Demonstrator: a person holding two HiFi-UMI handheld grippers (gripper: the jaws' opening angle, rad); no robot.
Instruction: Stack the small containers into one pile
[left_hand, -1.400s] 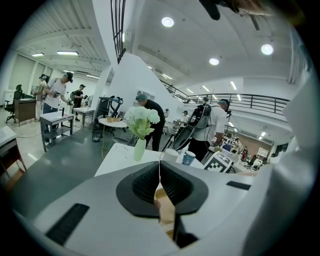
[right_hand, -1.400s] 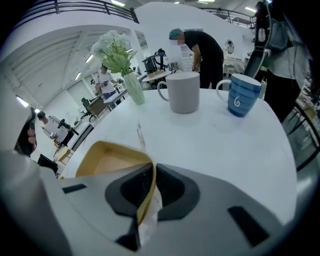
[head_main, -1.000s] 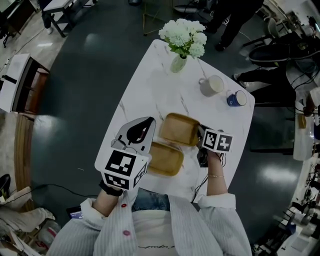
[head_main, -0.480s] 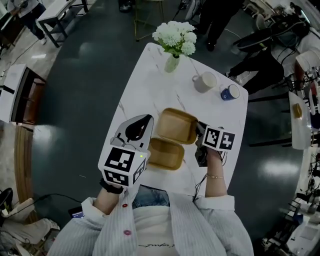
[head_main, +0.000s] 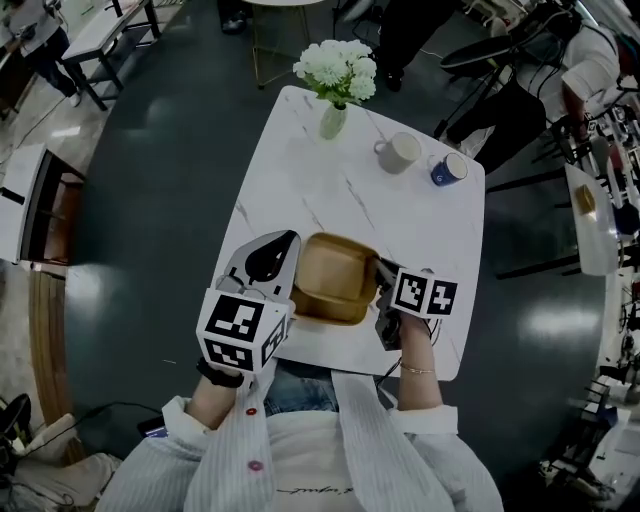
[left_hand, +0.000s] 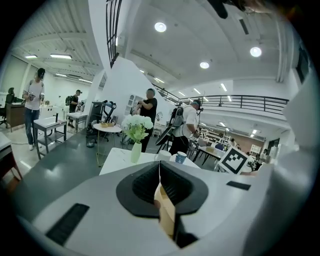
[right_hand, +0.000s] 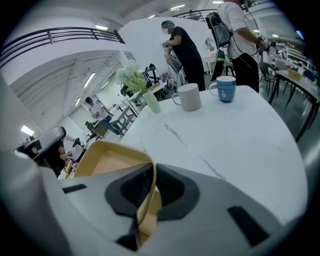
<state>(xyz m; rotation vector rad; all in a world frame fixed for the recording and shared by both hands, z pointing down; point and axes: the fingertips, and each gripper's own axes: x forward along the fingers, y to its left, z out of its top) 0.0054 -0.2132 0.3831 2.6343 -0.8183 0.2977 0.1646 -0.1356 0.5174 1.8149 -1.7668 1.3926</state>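
Two tan wooden containers sit near the front edge of the white marble table. The upper container hangs tilted over the lower container, of which only the near rim shows. My right gripper is shut on the upper container's right rim; in the right gripper view that rim is pinched between the jaws of the right gripper. My left gripper is at the containers' left side, and in the left gripper view the left gripper is shut on a tan rim.
A vase of white flowers stands at the table's far end. A white mug and a blue mug stand at the far right. People, chairs and other tables surround the table on the dark floor.
My right gripper has lifted its container and carried it toward me, from behind the other container to over it. My left gripper has shifted only a little.
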